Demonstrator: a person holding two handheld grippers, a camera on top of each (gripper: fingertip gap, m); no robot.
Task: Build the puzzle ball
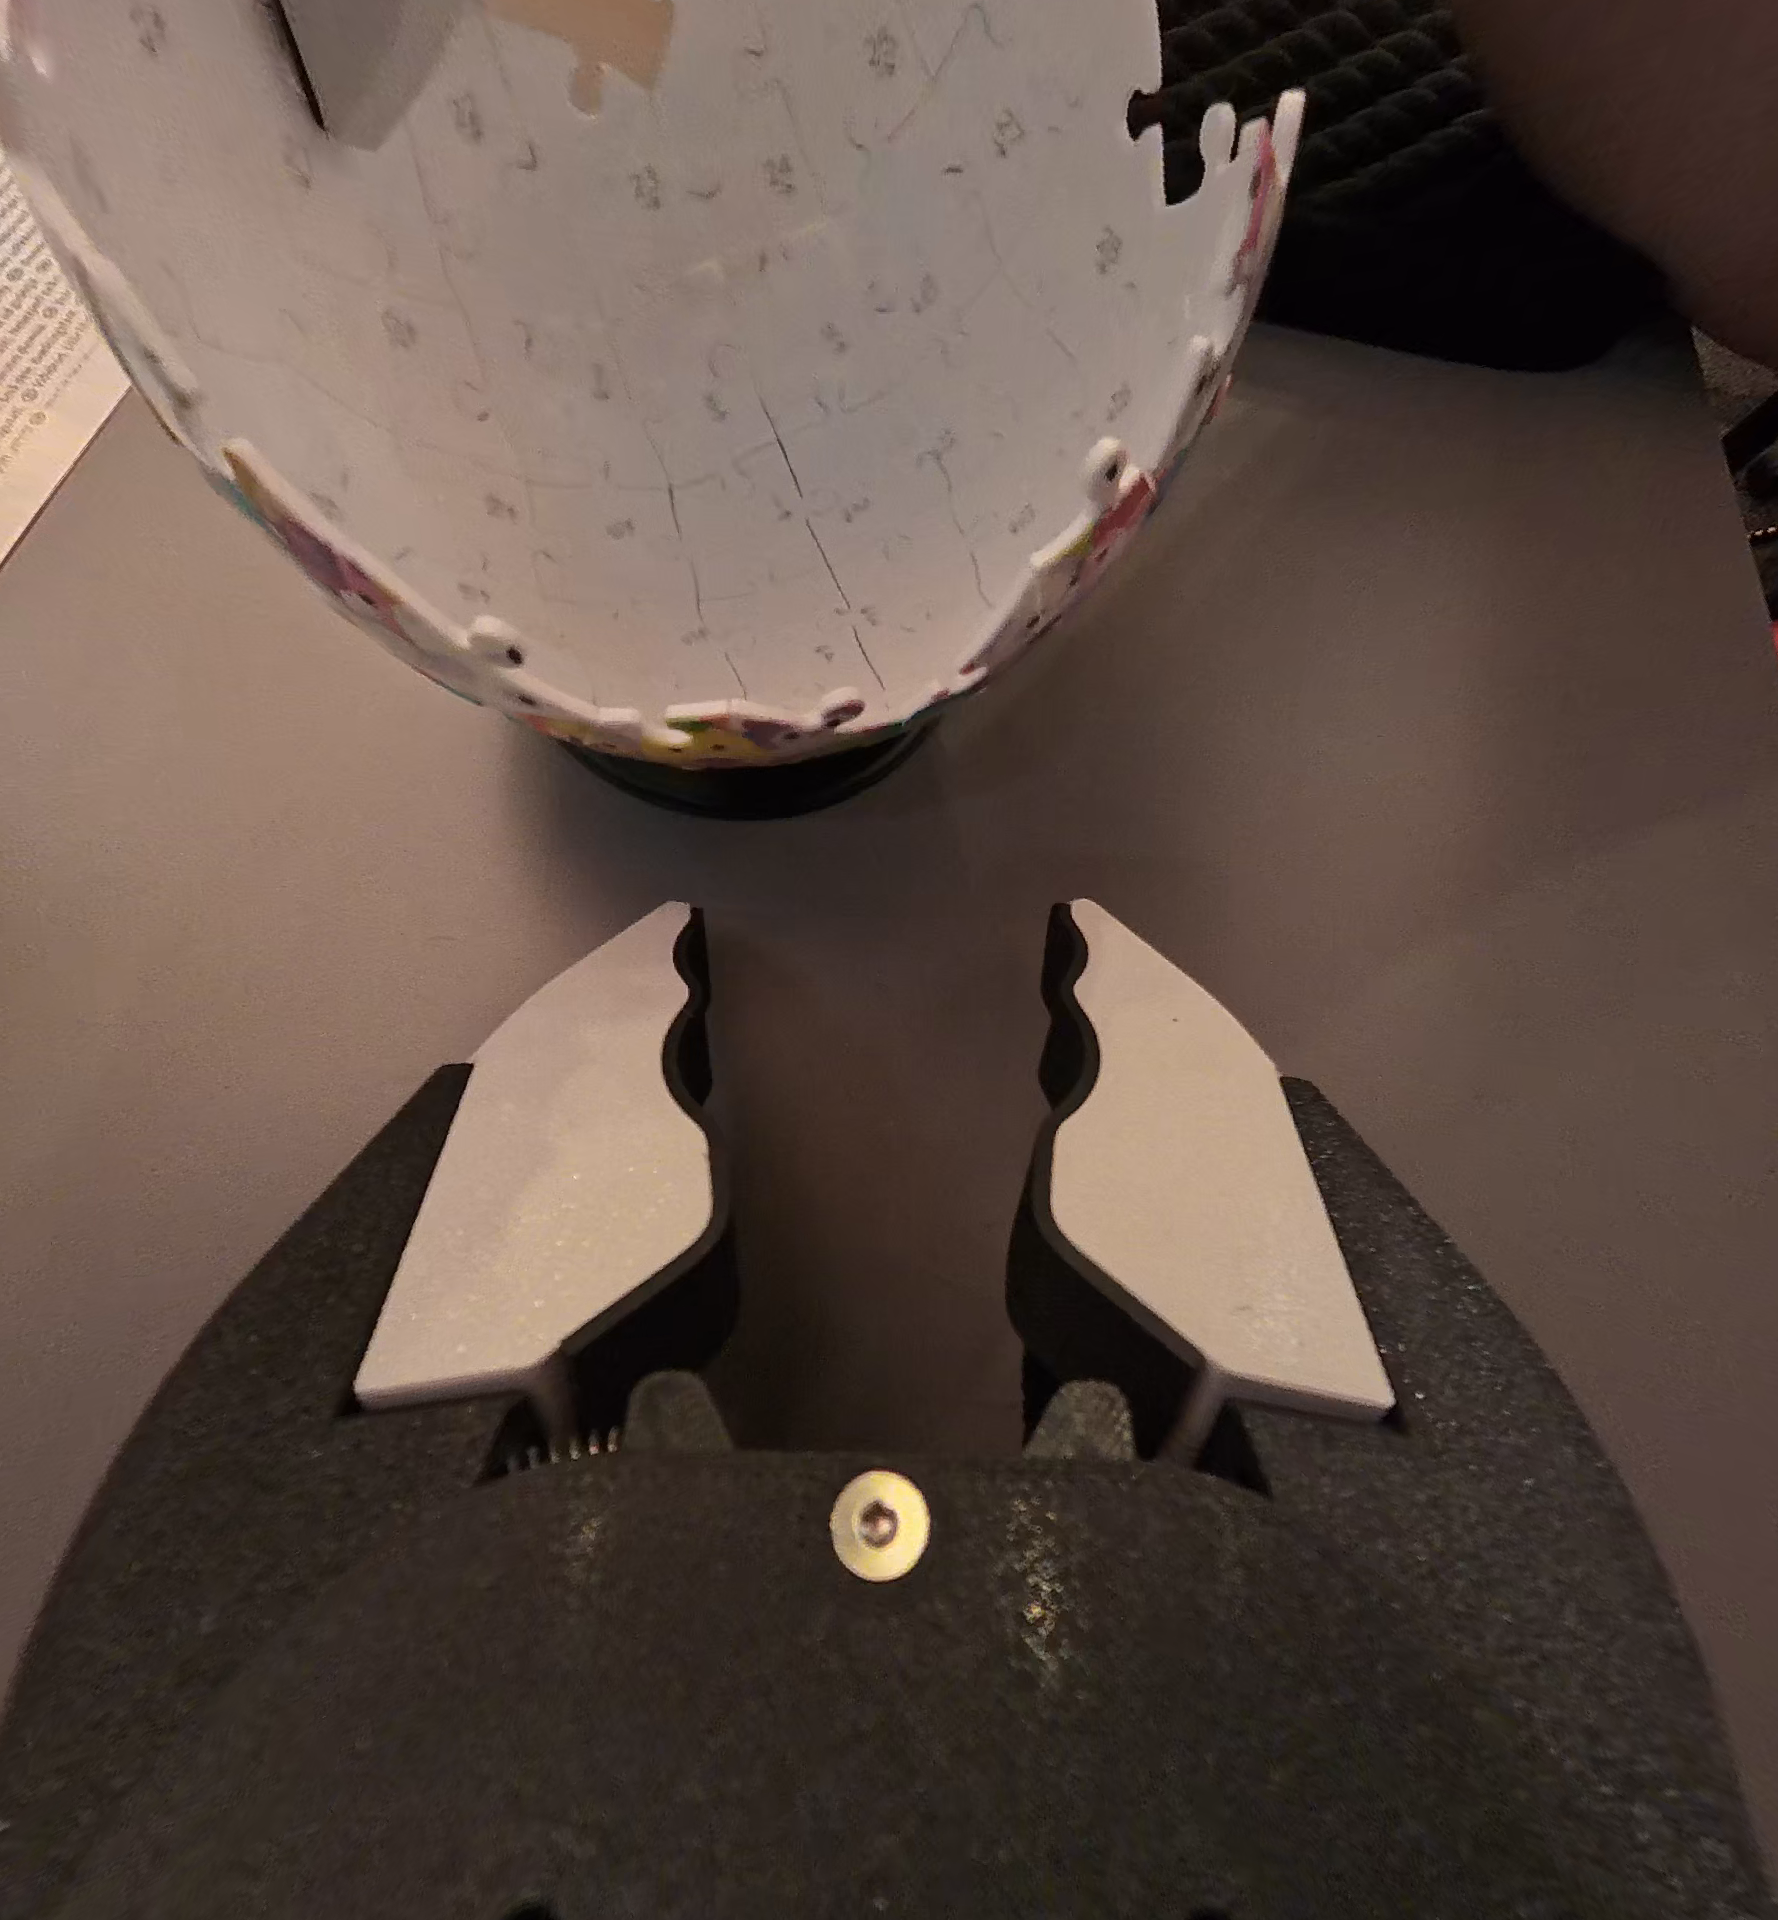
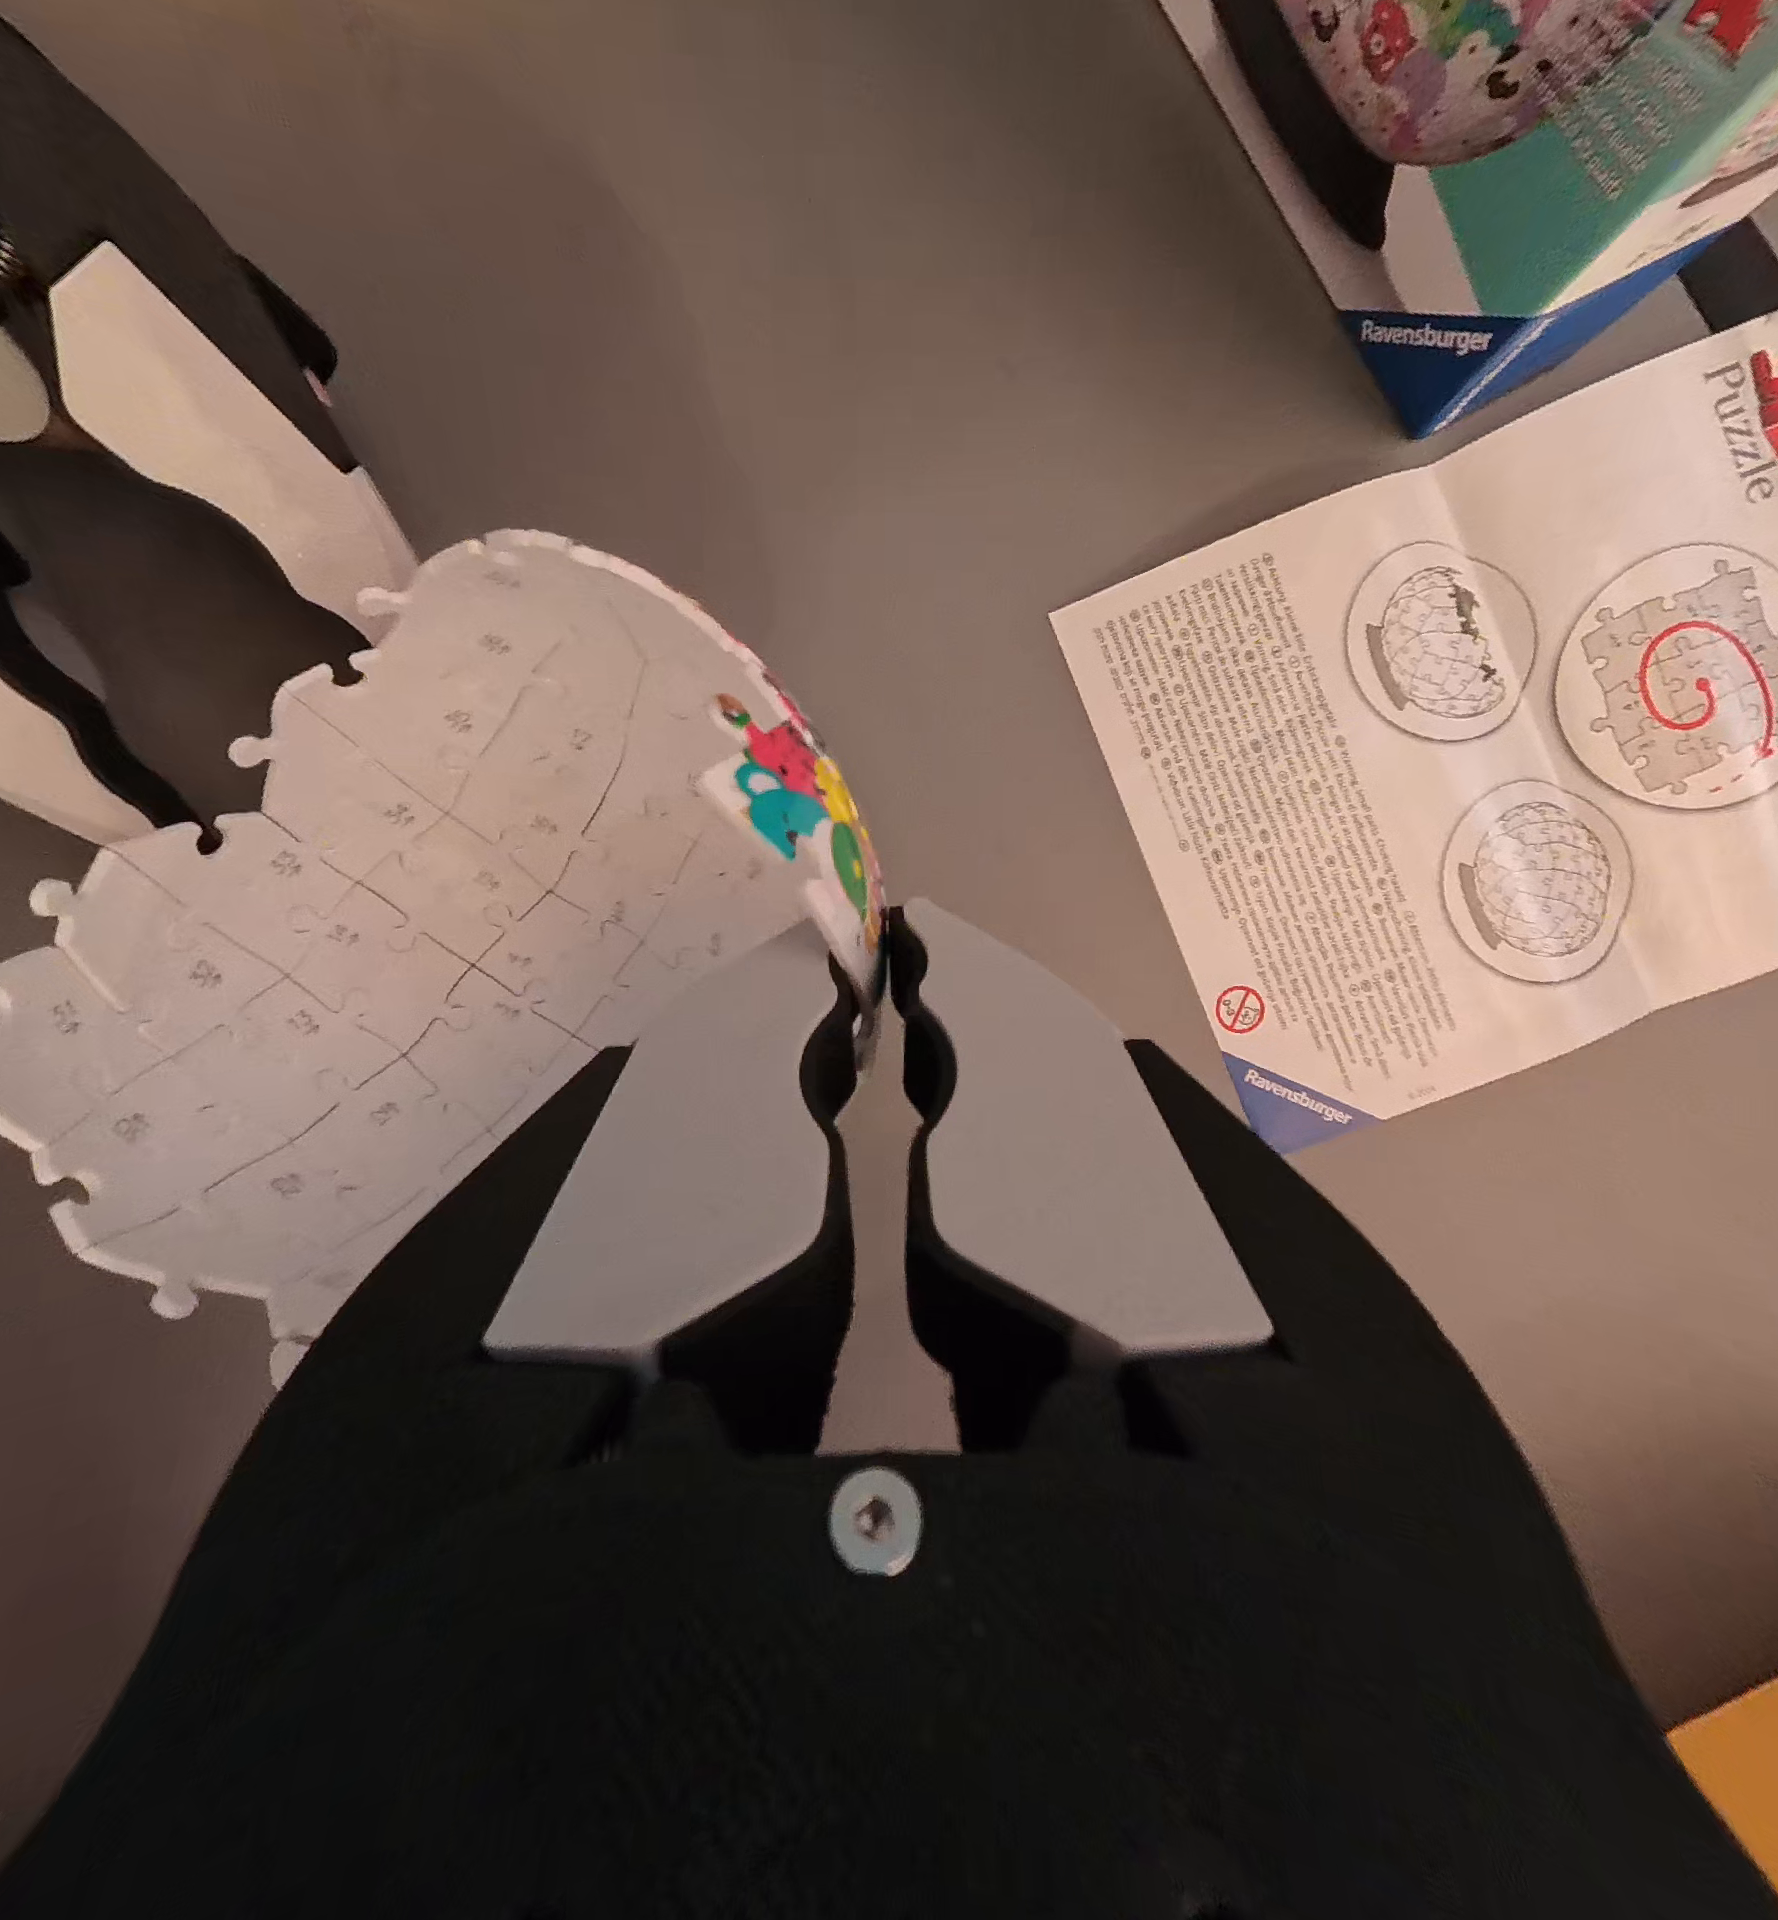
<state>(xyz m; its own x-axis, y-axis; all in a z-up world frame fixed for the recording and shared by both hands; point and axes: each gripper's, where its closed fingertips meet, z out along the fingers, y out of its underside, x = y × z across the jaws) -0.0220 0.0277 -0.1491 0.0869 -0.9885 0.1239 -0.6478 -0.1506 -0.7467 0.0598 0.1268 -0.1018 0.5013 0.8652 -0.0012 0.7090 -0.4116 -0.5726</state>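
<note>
The half-built puzzle ball (image 1: 656, 343), a curved shell of white plastic pieces with grey numbers on the inner face and bright cartoon print on the outside, sits on a black round stand (image 1: 750, 774) on the grey surface (image 1: 1384, 935). In the left wrist view its hollow inside faces the camera, with a jagged rim of tabs and notches along the near edge.

The left gripper (image 1: 872, 920), black with pale grey finger plates, hovers just short of the stand; its jaws stand wide apart with nothing between them, only bare surface showing in the gap.

The right gripper (image 2: 880, 925) reaches in from the other side. Its jaws are nearly closed and pinch the coloured rim of the shell (image 2: 397, 935) at their tips. In this view the left gripper (image 2: 137, 582) shows at the upper left, beyond the far rim of the shell.

A folded white instruction leaflet (image 2: 1487, 758) with round diagrams lies flat near the right edge of the surface in the right wrist view. Behind it, toward the far right corner, stands the blue and teal cardboard puzzle box (image 2: 1550, 187). Dark ribbed foam (image 1: 1363, 156) lies beyond the ball in the left wrist view.
</note>
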